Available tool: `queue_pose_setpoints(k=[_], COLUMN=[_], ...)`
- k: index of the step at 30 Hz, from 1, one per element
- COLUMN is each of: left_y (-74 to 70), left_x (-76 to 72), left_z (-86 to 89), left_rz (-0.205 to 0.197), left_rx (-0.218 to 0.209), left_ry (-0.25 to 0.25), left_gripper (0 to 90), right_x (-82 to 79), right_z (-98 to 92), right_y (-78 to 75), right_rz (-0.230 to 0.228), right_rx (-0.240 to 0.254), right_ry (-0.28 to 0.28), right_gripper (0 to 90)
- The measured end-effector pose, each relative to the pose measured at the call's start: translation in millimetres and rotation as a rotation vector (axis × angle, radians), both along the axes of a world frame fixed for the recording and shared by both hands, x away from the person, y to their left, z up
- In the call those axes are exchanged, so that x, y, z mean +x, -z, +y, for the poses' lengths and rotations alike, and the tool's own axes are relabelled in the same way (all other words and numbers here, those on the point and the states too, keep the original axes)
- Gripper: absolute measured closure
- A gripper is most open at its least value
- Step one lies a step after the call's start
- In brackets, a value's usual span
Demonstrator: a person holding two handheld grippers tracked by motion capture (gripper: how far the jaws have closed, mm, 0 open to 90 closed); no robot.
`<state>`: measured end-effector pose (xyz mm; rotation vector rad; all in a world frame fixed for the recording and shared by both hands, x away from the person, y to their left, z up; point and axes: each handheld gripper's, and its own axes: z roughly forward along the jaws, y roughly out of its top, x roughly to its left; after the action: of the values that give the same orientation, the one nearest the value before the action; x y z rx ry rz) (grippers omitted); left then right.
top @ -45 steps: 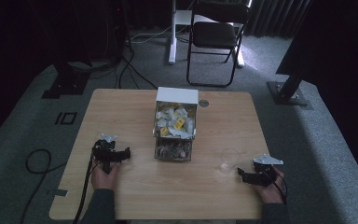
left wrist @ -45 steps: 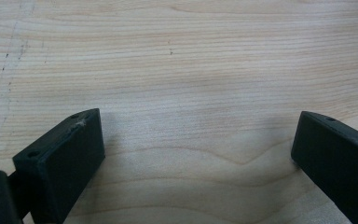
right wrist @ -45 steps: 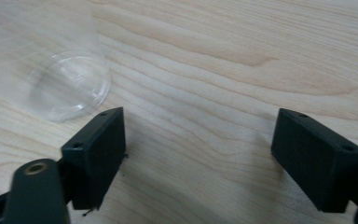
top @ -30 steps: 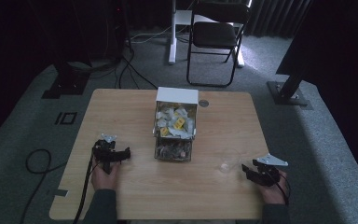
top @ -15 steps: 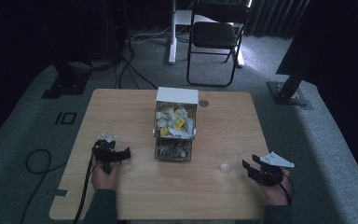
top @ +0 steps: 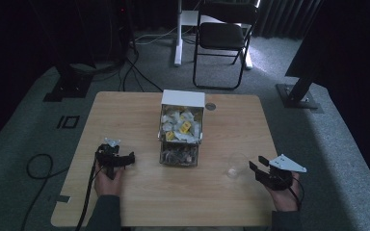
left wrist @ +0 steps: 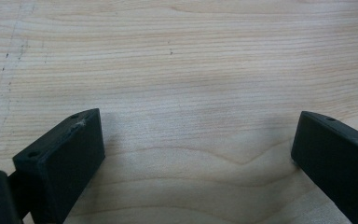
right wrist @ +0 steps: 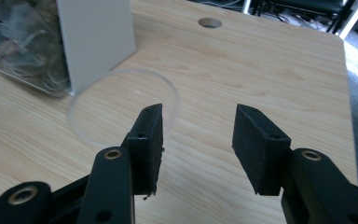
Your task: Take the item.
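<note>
A clear plastic cup (top: 234, 166) stands on the wooden table (top: 125, 115), right of a white box (top: 181, 126) packed with small sachets. In the right gripper view the cup's rim (right wrist: 121, 105) sits just beyond the left jaw. My right gripper (top: 259, 169) is open, a short way right of the cup, with nothing between its fingers (right wrist: 149, 140). My left gripper (top: 125, 158) rests low over bare wood at the table's left, jaws wide apart (left wrist: 196, 154), holding nothing.
The box has a clear front compartment (top: 178, 155) holding dark wrapped items. A round cable hole (top: 210, 106) lies behind the box. A folding chair (top: 221, 36) and stand bases are on the carpet beyond the table. A cable (top: 84, 202) trails off the left front edge.
My right gripper has shifted slightly right and toward the front edge and tilted, its grey plate now angled up. The left gripper, cup and box have stayed put.
</note>
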<state>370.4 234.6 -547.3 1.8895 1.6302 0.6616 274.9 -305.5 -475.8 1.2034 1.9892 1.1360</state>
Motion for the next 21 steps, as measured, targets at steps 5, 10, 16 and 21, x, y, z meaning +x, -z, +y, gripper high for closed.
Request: queue_pose_setpoints(k=[5, 10, 16, 21], left_y=[0.0, 0.0, 0.0, 0.0], left_x=[0.0, 0.0, 0.0, 0.0], left_z=[0.0, 0.0, 0.0, 0.0], left_rz=[0.0, 0.0, 0.0, 0.0], left_rx=[0.0, 0.0, 0.0, 0.0], left_ry=[0.0, 0.0, 0.0, 0.0], left_gripper=[3.0, 3.0, 3.0, 3.0], right_x=[-0.6, -2.5, -5.8, -6.6], right_z=[13.5, 24.4, 37.4, 50.0], right_y=[-6.1, -11.5, -18.2, -19.4], right_rz=[-0.004, -0.009, -0.023, -0.02], right_rx=[0.015, 0.023, 0.022, 0.012], right_ry=[-0.045, -0.083, -0.122, -0.151], right_gripper=[52.2, 52.8, 54.2, 54.3])
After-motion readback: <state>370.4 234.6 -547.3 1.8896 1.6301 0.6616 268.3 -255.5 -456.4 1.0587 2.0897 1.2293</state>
